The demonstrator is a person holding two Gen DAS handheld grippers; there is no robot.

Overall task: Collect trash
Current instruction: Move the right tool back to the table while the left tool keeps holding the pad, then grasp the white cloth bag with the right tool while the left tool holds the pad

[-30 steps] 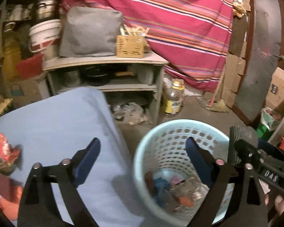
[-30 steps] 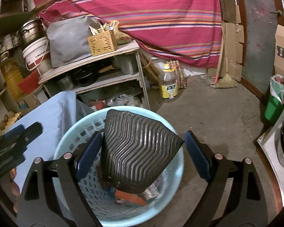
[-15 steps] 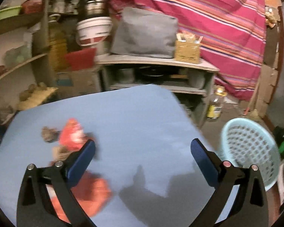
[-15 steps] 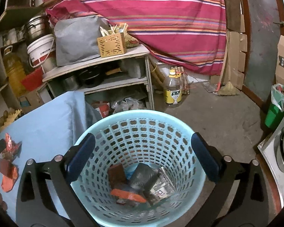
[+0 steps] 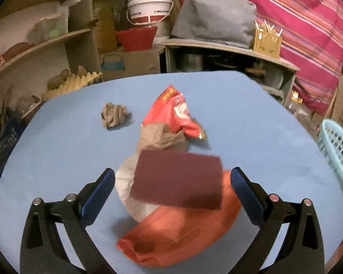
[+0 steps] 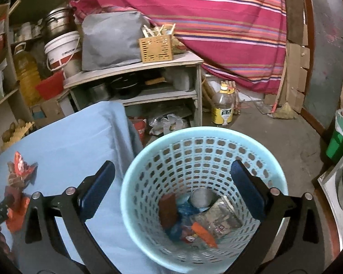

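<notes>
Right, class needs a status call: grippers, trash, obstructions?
Left gripper open over maroon pad on table trash pile. Right gripper open, empty, above basket. Nothing blocking.

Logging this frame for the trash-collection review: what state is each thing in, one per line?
Left hand-held gripper: open, empty, over the table pile.
Right hand-held gripper: open, empty, over the basket.
Light blue waste basket: upright, partly filled.
Maroon rectangular pad: lying on the pile.
Orange plastic bag: crumpled on the table.
Red snack wrapper: crumpled, on the table.
Brown paper ball: balled up, apart from the pile.
</notes>
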